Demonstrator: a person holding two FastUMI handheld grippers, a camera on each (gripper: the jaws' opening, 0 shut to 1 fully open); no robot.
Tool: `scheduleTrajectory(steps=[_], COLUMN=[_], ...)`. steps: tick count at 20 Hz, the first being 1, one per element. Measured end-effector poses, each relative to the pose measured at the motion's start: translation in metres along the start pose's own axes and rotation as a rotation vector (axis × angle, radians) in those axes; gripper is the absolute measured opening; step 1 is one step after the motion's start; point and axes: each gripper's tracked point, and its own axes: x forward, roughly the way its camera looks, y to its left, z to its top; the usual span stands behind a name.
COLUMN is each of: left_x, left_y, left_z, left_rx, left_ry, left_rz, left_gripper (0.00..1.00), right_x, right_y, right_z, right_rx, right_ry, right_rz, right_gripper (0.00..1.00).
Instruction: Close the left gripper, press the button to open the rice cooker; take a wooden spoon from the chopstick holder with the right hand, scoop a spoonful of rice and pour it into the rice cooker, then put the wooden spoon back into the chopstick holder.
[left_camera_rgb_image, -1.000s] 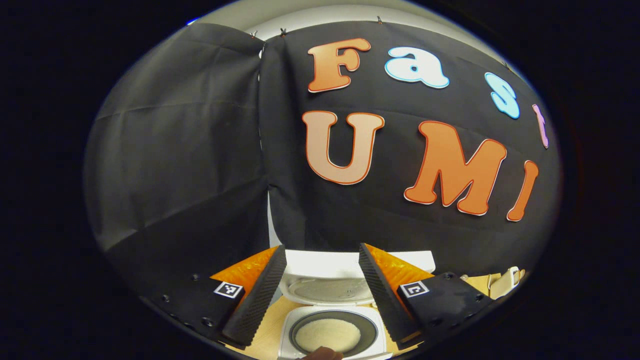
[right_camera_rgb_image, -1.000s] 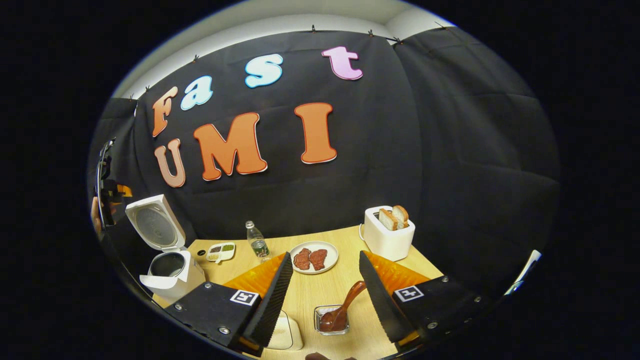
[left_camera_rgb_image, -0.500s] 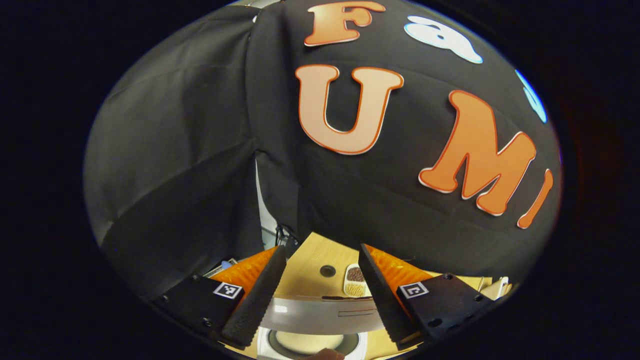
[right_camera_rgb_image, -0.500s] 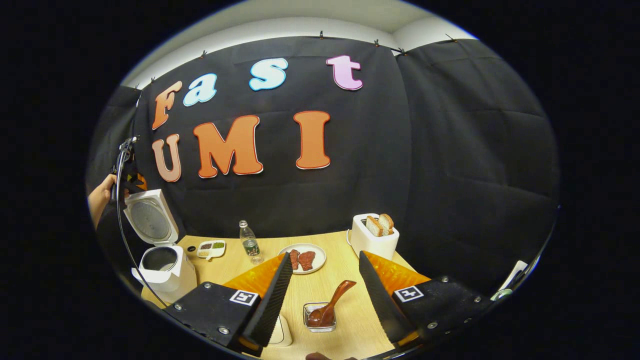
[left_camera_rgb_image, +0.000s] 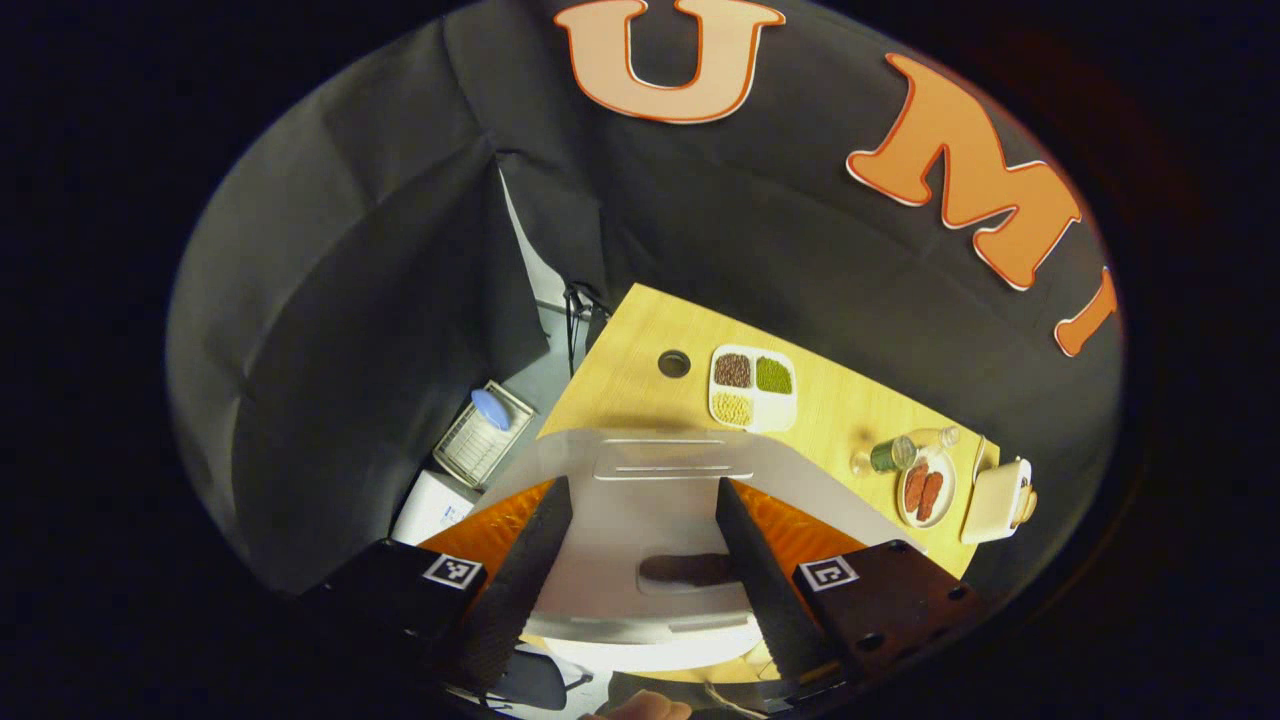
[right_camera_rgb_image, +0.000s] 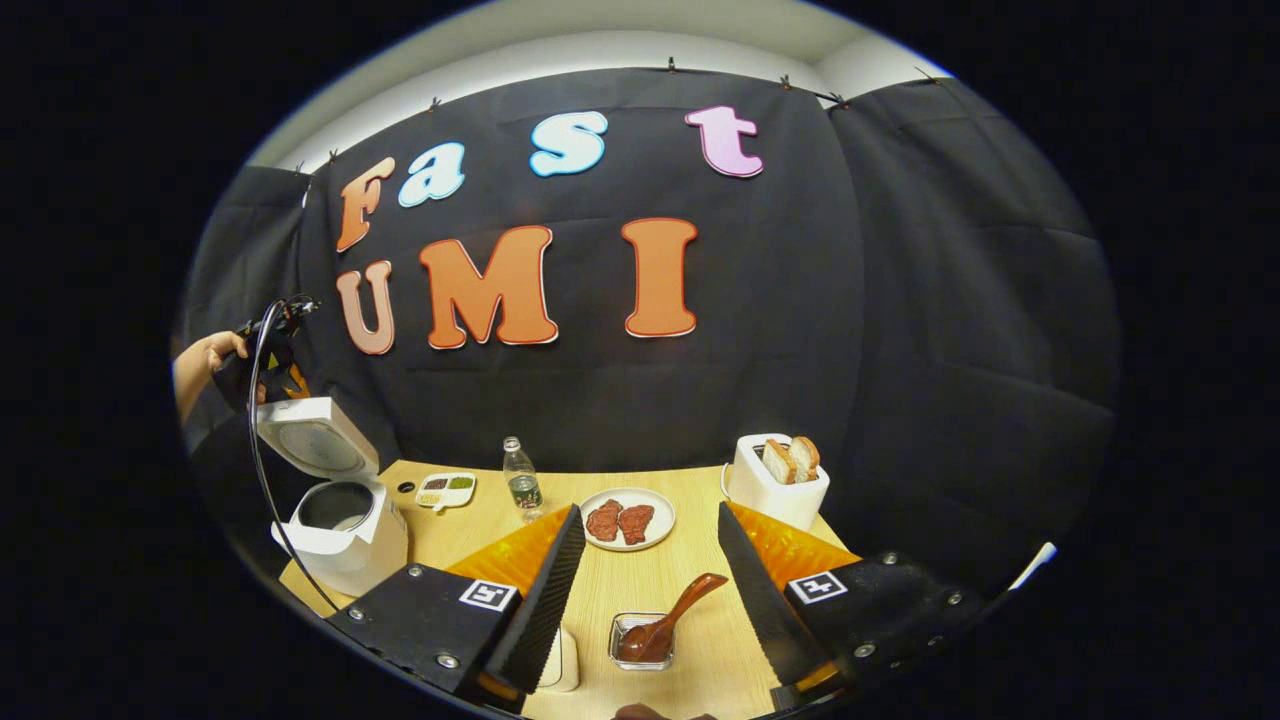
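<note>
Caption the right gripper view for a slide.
Open right gripper hovers over the wooden spoon in its holder; the left gripper presses the rice cooker lid down.

I've got my right gripper (right_camera_rgb_image: 640, 590) hanging over the wooden table (right_camera_rgb_image: 690, 660), fingers spread wide apart with nothing between them. Just beyond the gap, the wooden spoon (right_camera_rgb_image: 668, 622) leans in its clear chopstick holder (right_camera_rgb_image: 640, 645), handle tilting up to the right. Far left, the rice cooker (right_camera_rgb_image: 345, 525) stands with its lid (right_camera_rgb_image: 315, 450) tipped partway, the left gripper (right_camera_rgb_image: 268, 372) and a hand (right_camera_rgb_image: 205, 355) right above it. Along the back I see a divided dish (right_camera_rgb_image: 446, 489), a bottle (right_camera_rgb_image: 520, 480), a plate of meat (right_camera_rgb_image: 626, 518) and a toaster (right_camera_rgb_image: 776, 490) holding bread.
</note>
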Motion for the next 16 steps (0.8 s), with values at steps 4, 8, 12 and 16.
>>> scheduleTrajectory(steps=[4,8,12,16], left_x=[0.002,0.02,0.043,0.062], left_y=[0.003,0.001,0.0,0.0], left_z=[-0.063,-0.108,-0.147,-0.157], left_rx=[0.036,-0.008,-0.045,-0.084], left_ry=[0.108,0.178,0.235,0.277], left_rz=[0.016,0.033,0.047,0.057], left_gripper=[0.99,0.98,0.99,1.0], right_x=[0.004,0.003,0.003,0.0], right_y=[0.005,0.01,0.017,0.035], right_z=[-0.01,-0.018,-0.027,-0.043], right_rx=[-0.012,-0.026,-0.045,-0.025], right_ry=[0.025,0.041,0.059,0.109], right_rz=[0.055,0.094,0.121,0.174], right_gripper=[0.84,0.84,0.84,0.84])
